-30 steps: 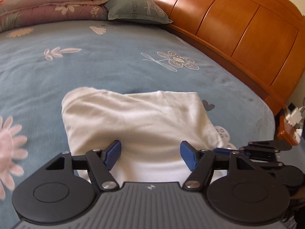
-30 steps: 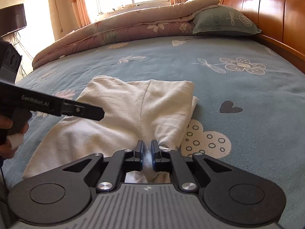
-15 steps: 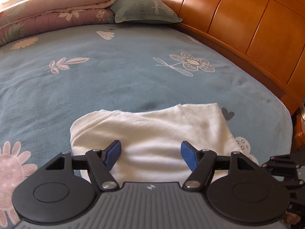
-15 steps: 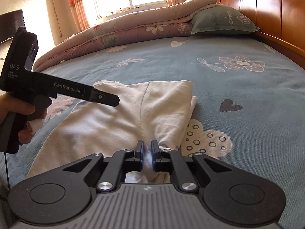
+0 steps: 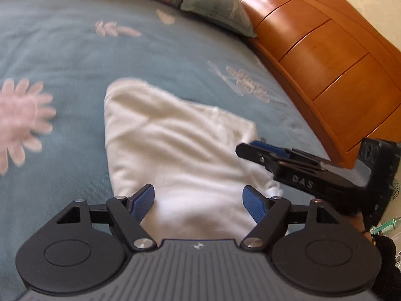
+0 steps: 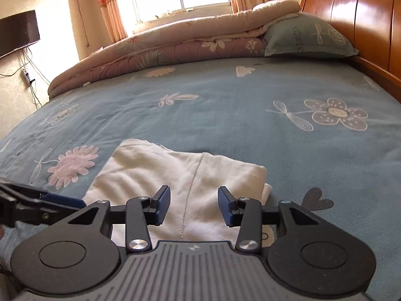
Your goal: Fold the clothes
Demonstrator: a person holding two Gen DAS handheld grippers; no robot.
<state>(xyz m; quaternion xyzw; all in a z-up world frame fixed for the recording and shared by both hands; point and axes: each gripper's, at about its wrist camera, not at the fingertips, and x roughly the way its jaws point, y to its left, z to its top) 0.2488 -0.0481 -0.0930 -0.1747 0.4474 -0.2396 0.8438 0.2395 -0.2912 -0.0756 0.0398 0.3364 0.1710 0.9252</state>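
The white garment (image 6: 175, 175) looks soft, light and floppy, best pinched at its 6 o'clock edge; left gripper (image 5: 199, 203) wide, right gripper (image 6: 194, 205) just opening, both empty.

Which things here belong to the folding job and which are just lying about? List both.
Part of the job:
- white garment, folded on the bed
- left gripper, open, over the garment
- right gripper, jaws just opened, pads clear of the cloth

Just lying about:
- rolled quilt
- green pillow
- blue floral bedsheet
- wooden headboard
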